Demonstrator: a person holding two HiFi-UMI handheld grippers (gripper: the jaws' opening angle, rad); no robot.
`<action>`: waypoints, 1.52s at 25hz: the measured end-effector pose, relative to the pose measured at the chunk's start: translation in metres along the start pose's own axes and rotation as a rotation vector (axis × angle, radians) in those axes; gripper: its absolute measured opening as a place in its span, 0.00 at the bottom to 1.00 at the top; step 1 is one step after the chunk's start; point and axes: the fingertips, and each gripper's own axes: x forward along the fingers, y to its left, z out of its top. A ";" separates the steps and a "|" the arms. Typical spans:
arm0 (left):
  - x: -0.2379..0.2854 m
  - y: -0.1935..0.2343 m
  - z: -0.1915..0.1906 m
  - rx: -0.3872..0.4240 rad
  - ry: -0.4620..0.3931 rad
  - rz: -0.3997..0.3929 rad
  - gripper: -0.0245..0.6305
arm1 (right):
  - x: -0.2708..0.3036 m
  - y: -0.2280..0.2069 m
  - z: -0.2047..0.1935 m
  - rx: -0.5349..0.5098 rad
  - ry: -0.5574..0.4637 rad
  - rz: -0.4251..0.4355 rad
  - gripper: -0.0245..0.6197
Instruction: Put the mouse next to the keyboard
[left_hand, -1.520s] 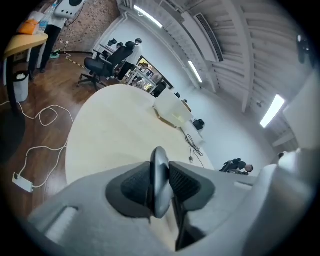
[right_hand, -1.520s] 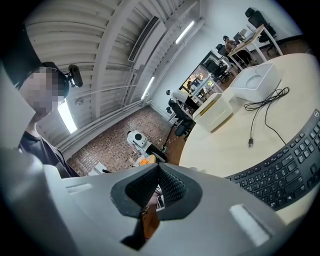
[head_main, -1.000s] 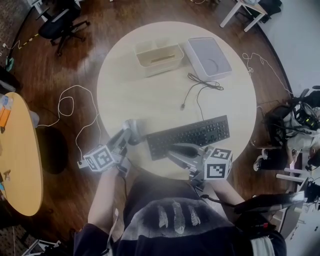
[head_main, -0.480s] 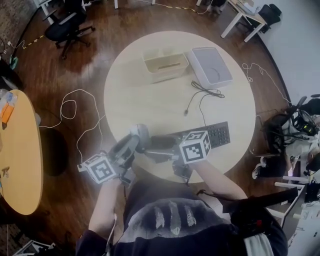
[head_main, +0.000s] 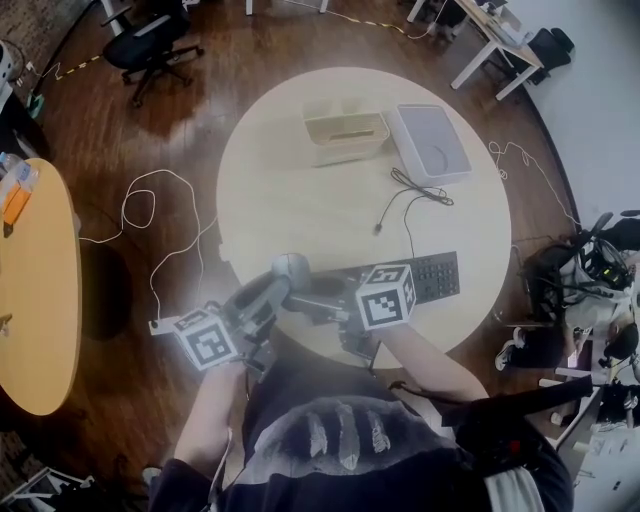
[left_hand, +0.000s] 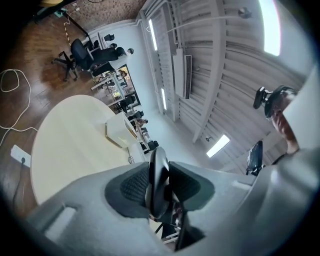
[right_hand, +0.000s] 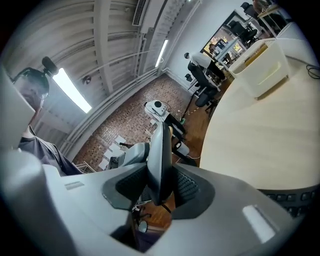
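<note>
The grey mouse (head_main: 290, 267) hangs above the near left edge of the round table (head_main: 300, 200), just left of the black keyboard (head_main: 432, 274). My left gripper (head_main: 278, 287) is shut on it; in the left gripper view the mouse (left_hand: 157, 180) stands edge-on between the pads. My right gripper (head_main: 310, 297) reaches in from the right. Its jaws have just been closing, and in the right gripper view the mouse (right_hand: 161, 150) sits between its pads, touching both. My left gripper shows behind the mouse there. A strip of keyboard (right_hand: 295, 200) lies at that view's lower right.
A cream bin (head_main: 345, 135) and a grey box (head_main: 430, 140) stand at the table's far side. A black cable (head_main: 405, 200) lies between them and the keyboard. A white cable (head_main: 150, 220) loops on the floor at left, beside an orange table (head_main: 35, 300).
The right gripper swung left from the keyboard's front edge to the mouse. The left gripper raised the mouse off the table edge.
</note>
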 end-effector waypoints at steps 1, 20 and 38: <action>0.001 -0.001 -0.002 0.003 0.007 -0.002 0.22 | -0.002 -0.001 -0.001 0.003 -0.003 -0.010 0.26; 0.016 0.015 -0.002 0.281 0.123 0.188 0.03 | -0.070 0.023 0.004 0.081 -0.164 -0.042 0.26; 0.092 -0.056 -0.100 0.396 0.181 0.261 0.04 | -0.208 0.046 -0.030 0.090 -0.280 0.043 0.26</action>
